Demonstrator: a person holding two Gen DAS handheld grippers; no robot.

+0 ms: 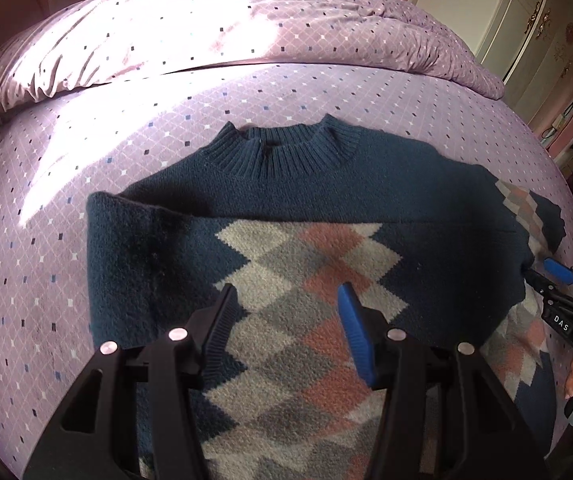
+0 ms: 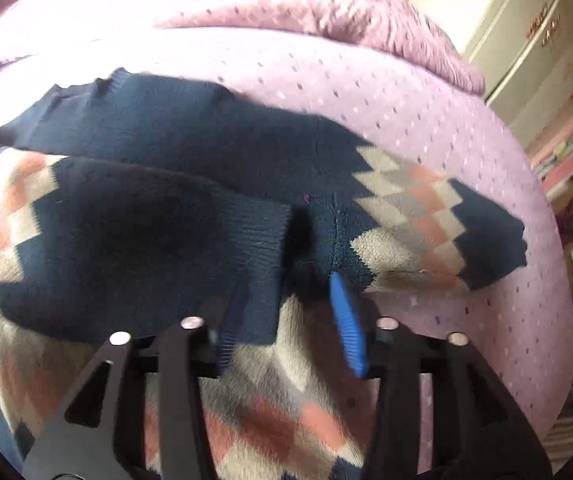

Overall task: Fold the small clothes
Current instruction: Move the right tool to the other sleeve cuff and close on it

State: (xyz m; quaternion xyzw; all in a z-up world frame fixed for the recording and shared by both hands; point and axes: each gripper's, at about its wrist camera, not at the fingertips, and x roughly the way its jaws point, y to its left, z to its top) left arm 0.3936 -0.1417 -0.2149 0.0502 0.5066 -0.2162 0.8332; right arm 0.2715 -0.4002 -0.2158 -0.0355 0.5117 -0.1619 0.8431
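A small navy sweater (image 1: 326, 184) with a grey, cream and pink diamond pattern lies flat on the bed, collar away from me. One sleeve (image 1: 406, 256) is folded across the chest. My left gripper (image 1: 286, 300) is open and empty, hovering over the patterned front. My right gripper (image 1: 542, 276) shows at the sweater's right edge. In the right wrist view the right gripper (image 2: 286, 300) is open, with the ribbed cuff (image 2: 262, 264) of the folded sleeve lying loose between its fingers. The other sleeve (image 2: 438, 224) sticks out to the right.
The bed sheet (image 1: 66, 240) is lilac with small diamonds. A rumpled duvet (image 1: 246, 20) lies across the far side. A cream wardrobe (image 1: 534, 32) stands at the back right. The bed edge drops off at the right.
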